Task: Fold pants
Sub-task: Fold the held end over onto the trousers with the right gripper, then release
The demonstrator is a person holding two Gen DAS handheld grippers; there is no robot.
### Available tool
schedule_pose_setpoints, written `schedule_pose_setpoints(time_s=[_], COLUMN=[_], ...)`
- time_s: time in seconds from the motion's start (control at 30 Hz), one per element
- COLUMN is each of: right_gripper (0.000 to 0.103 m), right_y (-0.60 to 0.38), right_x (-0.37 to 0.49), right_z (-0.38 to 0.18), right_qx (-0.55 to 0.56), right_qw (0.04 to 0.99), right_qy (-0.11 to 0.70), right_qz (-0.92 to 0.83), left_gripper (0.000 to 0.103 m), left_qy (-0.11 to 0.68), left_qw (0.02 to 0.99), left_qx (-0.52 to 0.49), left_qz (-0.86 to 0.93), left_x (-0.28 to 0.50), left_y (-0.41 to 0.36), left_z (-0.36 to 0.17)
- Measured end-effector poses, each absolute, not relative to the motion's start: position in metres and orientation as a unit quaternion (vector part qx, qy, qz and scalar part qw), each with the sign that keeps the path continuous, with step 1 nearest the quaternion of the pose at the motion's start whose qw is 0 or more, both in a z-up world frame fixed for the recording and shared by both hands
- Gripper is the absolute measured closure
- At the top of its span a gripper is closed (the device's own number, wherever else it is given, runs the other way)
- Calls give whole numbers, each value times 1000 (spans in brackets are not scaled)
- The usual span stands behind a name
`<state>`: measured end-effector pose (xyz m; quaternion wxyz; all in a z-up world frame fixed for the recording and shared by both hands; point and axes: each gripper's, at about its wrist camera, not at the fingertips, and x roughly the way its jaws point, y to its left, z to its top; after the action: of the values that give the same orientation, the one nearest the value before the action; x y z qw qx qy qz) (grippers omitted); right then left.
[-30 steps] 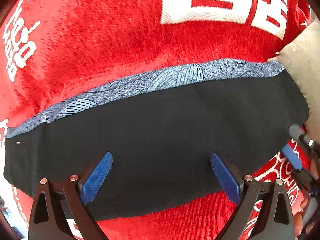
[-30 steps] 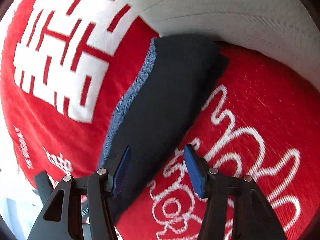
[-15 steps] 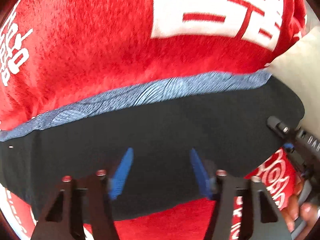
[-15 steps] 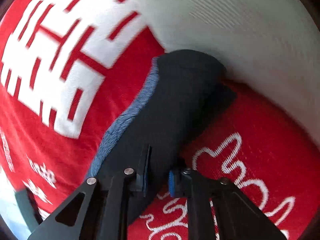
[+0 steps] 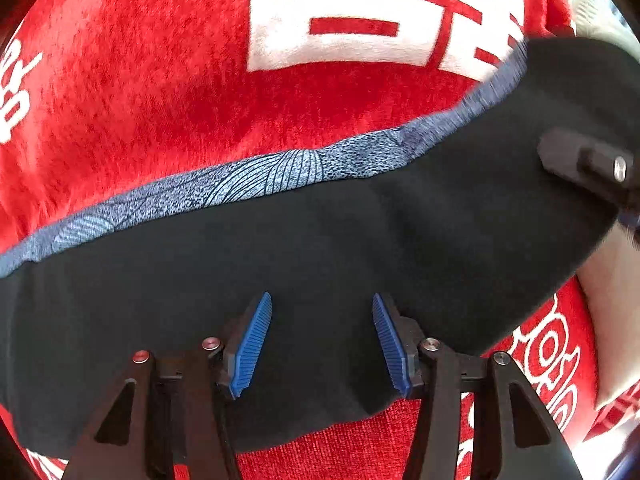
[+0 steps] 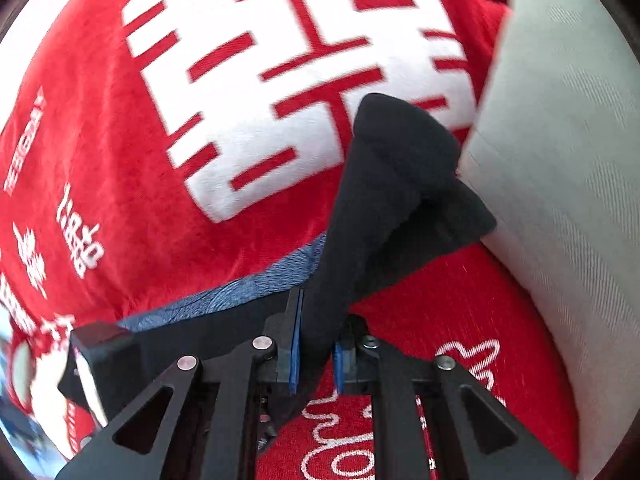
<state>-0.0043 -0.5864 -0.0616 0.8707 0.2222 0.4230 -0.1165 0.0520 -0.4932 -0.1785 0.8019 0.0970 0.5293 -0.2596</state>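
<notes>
Nearest, left gripper (image 5: pixel 322 338): blue pads parted, hovering over middle of black pants (image 5: pixel 280 280), gripping nothing. Right gripper (image 6: pixel 316 354): pads clamped on pants' right end (image 6: pixel 384 184), cloth bunched and raised. Pants lie as long band across red blanket (image 5: pixel 140 100), long axis left to right, patterned blue waistband (image 5: pixel 248 178) on far edge. Beyond, white pillow (image 6: pixel 560 160). No containers visible.

Red printed blanket (image 5: pixel 168 92); white cushion (image 6: pixel 560 184) beside.

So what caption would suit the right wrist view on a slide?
Right gripper shut on the dark pants, lifting one end off the red blanket.
</notes>
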Motion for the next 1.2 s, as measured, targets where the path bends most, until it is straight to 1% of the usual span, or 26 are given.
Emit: schedule_pose_setpoints(time_s=[0.13, 0.23, 0.33, 0.5, 0.57, 0.67, 0.83, 0.9, 0.93, 0.97, 1.0, 1.03, 1.1, 1.17, 1.2], right_gripper=[90, 90, 90, 90, 90, 89, 87, 85, 81, 79, 79, 78, 76, 67, 66], right_y=[-557, -535, -511, -455, -433, -387, -307, -284, -275, -270, -267, -265, -265, -266, -269], right_x=[6, 12, 15, 23, 29, 41, 46, 42, 38, 36, 33, 31, 27, 25, 22], right_z=[-50, -42, -33, -29, -33, -53, -116, -139, -148, -153, -156, -156, -153, -146, -137], right_qx=[159, 112, 63, -34, -62, -117, -223, -269, -290, -304, -316, -323, -324, -312, -292], right_qw=[882, 888, 890, 887, 883, 870, 823, 805, 799, 795, 793, 793, 792, 793, 798], right_qy=[432, 437, 443, 455, 460, 476, 520, 528, 525, 523, 518, 514, 515, 522, 526], right_qz=[-101, -93, -89, -75, -68, -60, -38, -36, -40, -47, -54, -57, -54, -39, -30], left_gripper=[49, 49, 49, 49, 49, 49, 49, 49, 49, 46, 29, 20, 20, 20, 20], left_qy=[530, 557, 573, 570, 571, 572, 590, 593, 594, 594, 594, 593, 587, 589, 590], left_qw=[798, 777, 773, 792, 798, 806, 802, 801, 800, 799, 799, 800, 804, 800, 798], left_qx=[81, 56, 27, 27, 27, 34, 27, 30, 31, 31, 28, 24, 13, 7, 3], left_qz=[-273, -289, -270, -216, -189, -148, -84, -78, -80, -83, -87, -88, -99, -113, -122], left_x=[53, 63, 73, 94, 98, 97, 105, 105, 105, 108, 107, 109, 115, 115, 114], left_y=[-482, -467, -424, -348, -302, -259, -189, -173, -168, -168, -164, -170, -161, -145, -147], left_z=[-178, -171, -156, -137, -136, -136, -148, -151, -152, -153, -151, -154, -146, -130, -127])
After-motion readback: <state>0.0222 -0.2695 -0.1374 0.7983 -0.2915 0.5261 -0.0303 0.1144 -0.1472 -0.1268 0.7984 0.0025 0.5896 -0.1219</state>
